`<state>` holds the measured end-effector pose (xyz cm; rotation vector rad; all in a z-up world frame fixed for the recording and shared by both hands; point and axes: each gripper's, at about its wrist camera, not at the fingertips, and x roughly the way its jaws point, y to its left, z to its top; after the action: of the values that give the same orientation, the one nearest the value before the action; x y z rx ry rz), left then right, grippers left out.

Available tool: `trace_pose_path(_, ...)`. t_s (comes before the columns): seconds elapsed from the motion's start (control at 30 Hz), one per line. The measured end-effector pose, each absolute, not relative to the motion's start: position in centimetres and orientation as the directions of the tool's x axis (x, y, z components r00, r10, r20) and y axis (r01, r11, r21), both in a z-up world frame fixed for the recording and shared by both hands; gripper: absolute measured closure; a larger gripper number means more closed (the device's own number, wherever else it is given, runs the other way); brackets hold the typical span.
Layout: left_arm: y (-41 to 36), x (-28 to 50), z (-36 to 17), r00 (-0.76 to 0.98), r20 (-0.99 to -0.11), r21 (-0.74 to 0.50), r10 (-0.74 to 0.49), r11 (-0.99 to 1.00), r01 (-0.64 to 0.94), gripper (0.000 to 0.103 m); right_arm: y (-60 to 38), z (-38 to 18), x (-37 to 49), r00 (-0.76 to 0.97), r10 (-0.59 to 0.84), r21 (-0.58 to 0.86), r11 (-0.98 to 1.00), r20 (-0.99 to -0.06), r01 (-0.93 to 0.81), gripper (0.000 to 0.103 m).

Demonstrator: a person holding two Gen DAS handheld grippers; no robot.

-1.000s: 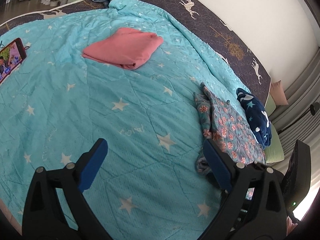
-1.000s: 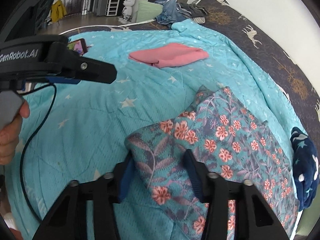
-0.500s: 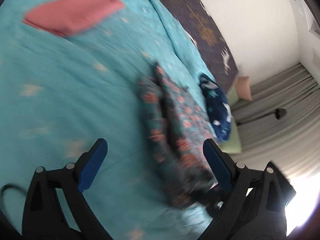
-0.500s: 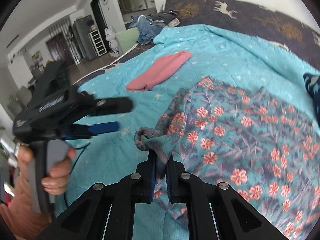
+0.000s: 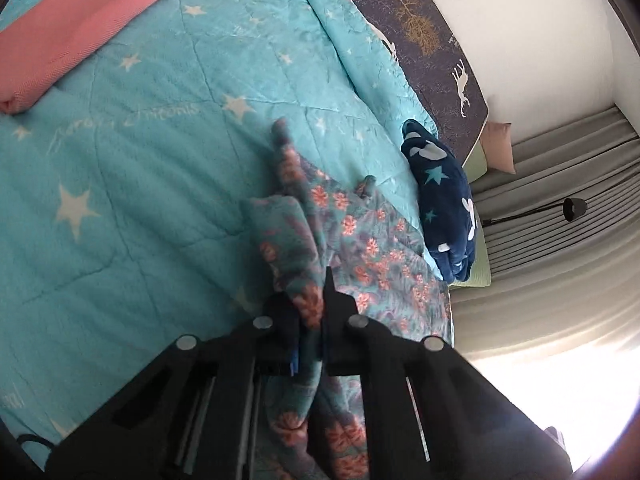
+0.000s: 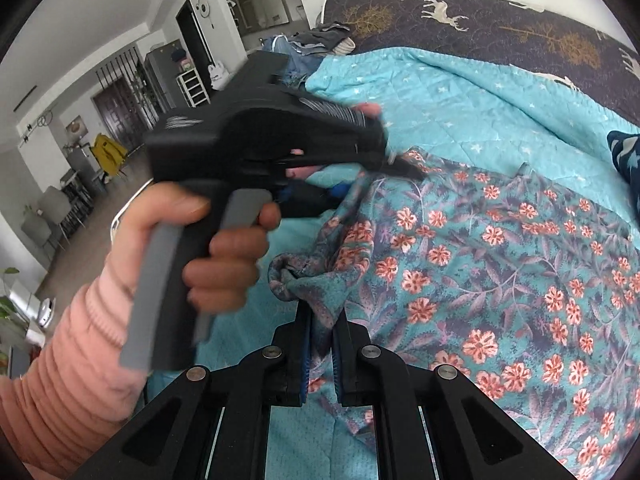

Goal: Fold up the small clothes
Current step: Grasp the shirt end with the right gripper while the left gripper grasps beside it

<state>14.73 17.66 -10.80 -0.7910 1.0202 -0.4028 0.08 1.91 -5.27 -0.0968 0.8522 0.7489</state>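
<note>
A teal floral garment (image 5: 372, 248) lies rumpled on the star-print quilt (image 5: 140, 160), near its right edge. My left gripper (image 5: 316, 308) has its jaws closing, and they pinch a raised fold of that garment. In the right wrist view my right gripper (image 6: 322, 320) is shut on another bunched edge of the floral garment (image 6: 500, 260), lifted a little off the quilt. The left gripper (image 6: 348, 190), held by a hand (image 6: 224, 248) in a pink sleeve, grips the cloth just beyond it.
A folded pink garment (image 5: 80, 28) lies at the far left of the quilt. A navy star-print piece (image 5: 444, 200) sits by the bed's right edge, next to grey curtains. A pile of clothes (image 6: 320, 40) rests at the far end on the dark deer-print sheet (image 6: 480, 20).
My left gripper swung right across the quilt to the floral garment and went from wide open to shut on a fold. My right gripper closed on the garment's edge and lifted it.
</note>
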Motion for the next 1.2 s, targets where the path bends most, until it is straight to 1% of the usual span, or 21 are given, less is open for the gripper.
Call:
trace_pose_path(0.13, 16.2, 14.5, -8.4, 0.509, -0.611, -0.699, -0.607, 0.715, 0.015, 0.095, 0.8, -4.6, 0.1, 0.430, 0.585, 0.242, 0.743, -0.687, -0.624, 0.095)
trace_pose_path(0.23, 15.3, 14.6, -7.0, 0.509, -0.608, -0.689, -0.609, 0.723, 0.042, 0.095, -0.4, -4.0, 0.1, 0.434, 0.604, 0.273, 0.742, -0.669, -0.612, 0.095)
trace_pose_path(0.4, 12.5, 15.3, -4.8, 0.500, -0.608, -0.669, -0.616, 0.737, 0.094, 0.095, -3.4, -2.3, -1.0, 0.492, 0.613, 0.282, 0.757, -0.619, -0.589, 0.095)
trace_pose_path(0.6, 6.0, 15.9, -2.3, 0.459, -0.617, -0.637, -0.640, 0.748, 0.185, 0.095, -8.9, -0.7, -2.6, 0.567, 0.611, 0.326, 0.785, -0.553, -0.527, 0.095)
trace_pose_path(0.67, 3.3, 16.2, -1.8, 0.436, -0.624, -0.626, -0.649, 0.748, 0.219, 0.095, -11.4, -0.3, -3.2, 0.586, 0.623, 0.365, 0.781, -0.519, -0.507, 0.095)
trace_pose_path(0.73, 0.8, 16.5, -1.4, 0.412, -0.626, -0.622, -0.662, 0.743, 0.249, 0.095, -14.4, 0.0, -3.8, 0.624, 0.608, 0.392, 0.794, -0.491, -0.465, 0.095)
trace_pose_path(0.93, -7.9, 16.6, -1.3, 0.317, -0.658, -0.593, -0.683, 0.729, 0.340, 0.095, -21.9, 0.1, -4.9, 0.709, 0.540, 0.446, 0.826, -0.454, -0.344, 0.095)
trace_pose_path(1.2, -16.3, 16.4, -3.3, 0.189, -0.711, -0.570, -0.677, 0.713, 0.408, 0.095, -28.7, -0.5, -7.7, 0.776, 0.441, 0.474, 0.855, -0.451, -0.211, 0.095)
